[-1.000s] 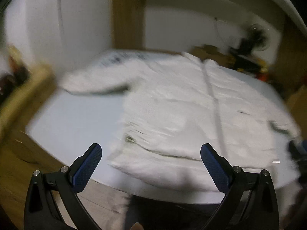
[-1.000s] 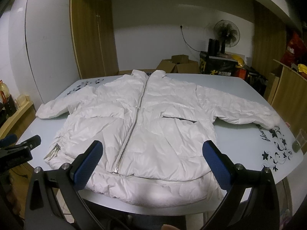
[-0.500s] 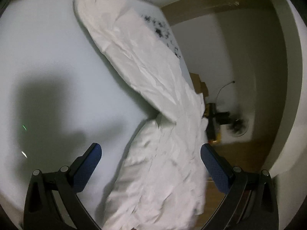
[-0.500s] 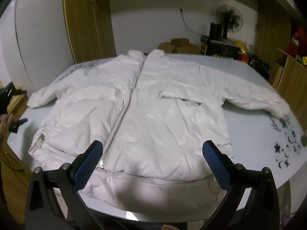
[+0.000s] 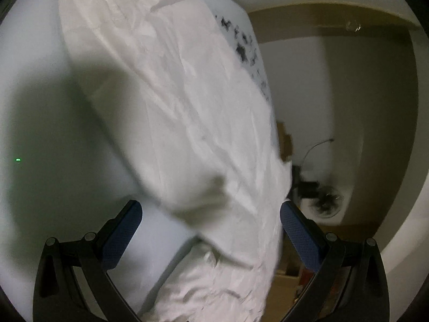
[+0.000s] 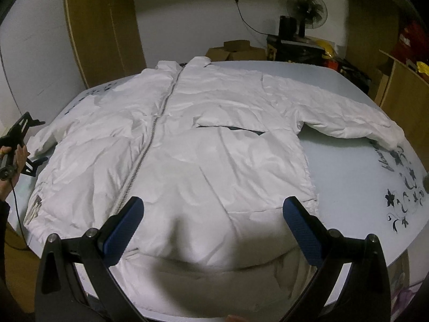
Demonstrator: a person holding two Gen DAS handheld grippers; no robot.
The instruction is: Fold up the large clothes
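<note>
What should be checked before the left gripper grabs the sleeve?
1. Jacket spread flat, front up, zipper closed: ok.
2. Left gripper open, with the sleeve lying between its fingers: ok.
3. Fingers touching the sleeve fabric: cannot tell, the left wrist view is blurred.
4. Right gripper open, holding nothing, above the hem: ok.
5. Other sleeve stretched out flat on the table: ok.
6. Table bare around the jacket for folding: ok on the visible part.
</note>
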